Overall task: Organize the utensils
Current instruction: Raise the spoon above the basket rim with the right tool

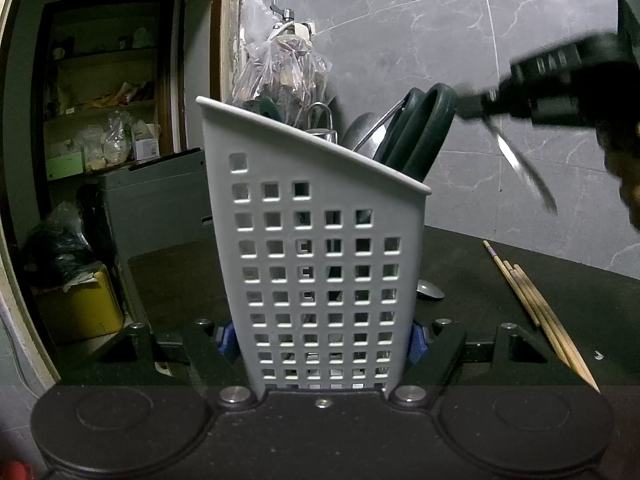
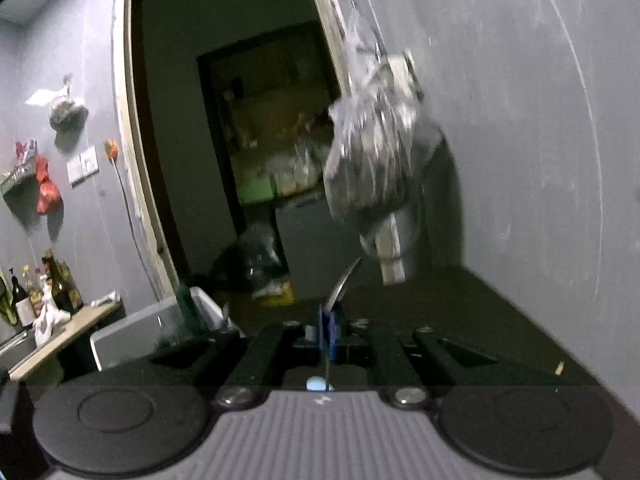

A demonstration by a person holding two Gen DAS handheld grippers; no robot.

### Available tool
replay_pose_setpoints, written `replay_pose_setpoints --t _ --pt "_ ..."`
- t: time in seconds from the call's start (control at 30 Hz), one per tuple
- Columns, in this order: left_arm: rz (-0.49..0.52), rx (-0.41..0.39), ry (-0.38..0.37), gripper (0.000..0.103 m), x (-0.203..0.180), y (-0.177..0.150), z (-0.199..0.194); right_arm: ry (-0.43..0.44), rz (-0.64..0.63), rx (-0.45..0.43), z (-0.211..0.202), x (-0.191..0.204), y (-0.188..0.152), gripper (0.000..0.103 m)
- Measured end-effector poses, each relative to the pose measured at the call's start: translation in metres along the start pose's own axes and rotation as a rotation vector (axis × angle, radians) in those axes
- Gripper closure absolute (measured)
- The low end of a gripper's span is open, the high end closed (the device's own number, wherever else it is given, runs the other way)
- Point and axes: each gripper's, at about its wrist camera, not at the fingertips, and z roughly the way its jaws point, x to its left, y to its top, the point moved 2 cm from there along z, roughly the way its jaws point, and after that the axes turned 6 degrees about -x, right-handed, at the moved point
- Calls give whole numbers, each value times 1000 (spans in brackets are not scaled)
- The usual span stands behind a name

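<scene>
The left gripper (image 1: 320, 338) clamps the white perforated utensil caddy (image 1: 316, 248), upright on the dark table (image 1: 520, 280) and holding green-handled scissors (image 1: 420, 128). The right gripper (image 2: 327, 330) pinches a metal utensil (image 2: 344, 284). Wooden chopsticks (image 1: 536, 304) lie beside the caddy; a plastic bag (image 1: 276, 64) hangs behind.

Home kitchen: marble-tiled wall (image 1: 440, 20), cluttered pantry shelves (image 1: 100, 104) (bottles (image 2: 60, 284) too).
</scene>
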Motion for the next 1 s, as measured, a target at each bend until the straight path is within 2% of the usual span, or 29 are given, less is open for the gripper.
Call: replay_pose_setpoints --t 0.3,0.57,0.73,0.87,1.0 --pt "0 0 0 27 0 0 0 55 -17 -175 -8 24 34 99" --pt "0 0 0 27 0 0 0 211 -6 -271 1 60 55 99" --pt "0 0 0 27 0 0 0 326 -27 -252 21 85 51 99" --pt "0 0 0 27 0 0 0 375 -56 -207 42 96 37 99" --pt "1 -1 0 27 0 0 0 403 -33 -145 59 94 21 99"
